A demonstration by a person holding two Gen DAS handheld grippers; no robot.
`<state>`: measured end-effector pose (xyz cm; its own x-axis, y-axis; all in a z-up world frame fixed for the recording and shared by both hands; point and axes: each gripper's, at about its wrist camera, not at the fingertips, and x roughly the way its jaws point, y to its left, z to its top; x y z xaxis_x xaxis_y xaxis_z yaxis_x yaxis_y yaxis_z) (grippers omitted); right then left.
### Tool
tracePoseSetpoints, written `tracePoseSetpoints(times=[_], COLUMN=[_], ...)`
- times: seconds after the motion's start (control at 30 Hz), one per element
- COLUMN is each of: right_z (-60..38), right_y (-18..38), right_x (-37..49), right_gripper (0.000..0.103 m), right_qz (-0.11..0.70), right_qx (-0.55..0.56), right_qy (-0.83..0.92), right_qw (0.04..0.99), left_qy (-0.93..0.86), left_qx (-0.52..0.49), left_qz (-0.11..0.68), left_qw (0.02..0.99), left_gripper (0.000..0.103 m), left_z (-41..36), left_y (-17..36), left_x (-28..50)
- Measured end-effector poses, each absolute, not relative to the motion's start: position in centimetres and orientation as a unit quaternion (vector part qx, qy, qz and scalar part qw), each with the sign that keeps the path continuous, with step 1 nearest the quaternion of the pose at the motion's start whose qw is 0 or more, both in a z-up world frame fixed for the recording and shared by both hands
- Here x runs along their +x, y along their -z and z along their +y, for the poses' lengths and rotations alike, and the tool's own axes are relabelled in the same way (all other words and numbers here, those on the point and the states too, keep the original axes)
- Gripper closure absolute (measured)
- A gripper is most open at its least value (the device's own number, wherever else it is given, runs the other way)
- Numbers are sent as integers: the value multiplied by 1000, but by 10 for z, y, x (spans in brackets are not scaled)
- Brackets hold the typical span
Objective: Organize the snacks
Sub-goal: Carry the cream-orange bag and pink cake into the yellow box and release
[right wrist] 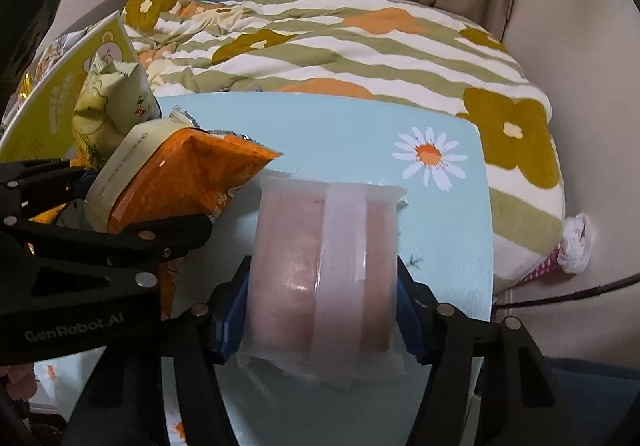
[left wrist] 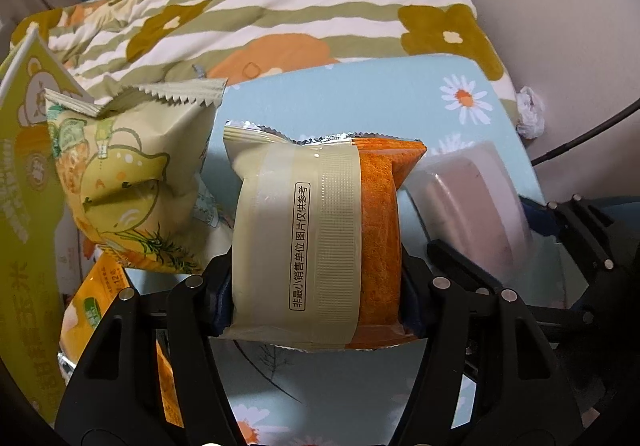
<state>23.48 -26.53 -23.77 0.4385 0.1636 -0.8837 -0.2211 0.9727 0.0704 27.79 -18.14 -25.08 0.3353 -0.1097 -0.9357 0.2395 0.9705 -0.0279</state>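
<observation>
Both grippers are busy: the left gripper (left wrist: 316, 298) is clamped on the orange-and-cream snack pack (left wrist: 316, 242), dead centre of its view, over the blue daisy table (left wrist: 360, 106). The right gripper (right wrist: 322, 316) has its blue pads pressed onto a pinkish translucent snack pack (right wrist: 324, 270). A yellow-green pouch (left wrist: 124, 182) leans at 9 o'clock against the yellow box (left wrist: 24, 150), striped quilt (left wrist: 280, 6) at 12

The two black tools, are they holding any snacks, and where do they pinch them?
Yes, both. The left tool pinches the orange and cream snack packet across its sides, near the bottom end. The right tool pinches the pink wrapped snack across its sides too.
</observation>
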Motion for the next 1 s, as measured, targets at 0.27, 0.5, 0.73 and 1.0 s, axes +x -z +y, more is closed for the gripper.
tracePoseSetpoints(times=[0.27, 0.5, 0.73, 1.0], right_z=[-279, -282, -256, -191], right_y=[218, 170, 105, 42], right_x=[218, 203, 190, 186], right_gripper=[45, 45, 45, 45], right_qz=[509, 478, 435, 382], right_qx=[-1, 8, 8, 3], right_qy=[-110, -113, -143, -206], right_qw=[854, 871, 889, 901], left_qy=[116, 129, 112, 45], left_qx=[48, 22, -6, -25], left_qz=[545, 507, 452, 413], left_qw=[829, 852, 885, 909], left_gripper=[41, 41, 41, 41], left_z=[-188, -181, -134, -35], left_y=[222, 163, 95, 46], left_x=[263, 241, 218, 196])
